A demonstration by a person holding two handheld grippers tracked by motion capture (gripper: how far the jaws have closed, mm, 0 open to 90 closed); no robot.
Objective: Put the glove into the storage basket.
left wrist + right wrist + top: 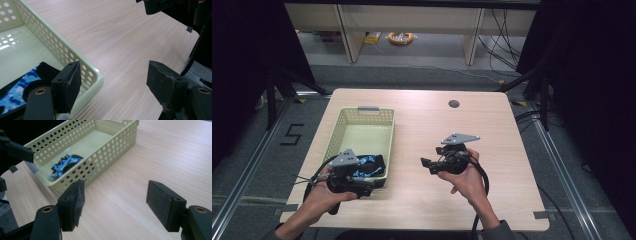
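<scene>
Left tongs: I am holding them at the near corner of the basket, pads spread wide, nothing between them.

Right tongs: I am hovering them over bare tabletop, well apart from the basket, pads likewise released and gripping nothing.

Blue camouflage strap: it is lying inside the pale green perforated basket, bunched at the end nearest me, one black end resting by the wall.

Basket: it is sitting on the left half of the wooden table, its grey-handled far end pointing away from me.

Stage: by my reading, the strap is already in, and both tongs are standing clear.

Risk: my left tongs are straddling the basket's corner rim; if I am careless pulling them away, one pad could catch the lip and drag or tip the light basket, spilling the strap.

Second risk: the trailing cable by my left hand could snag the basket's near edge.
</scene>
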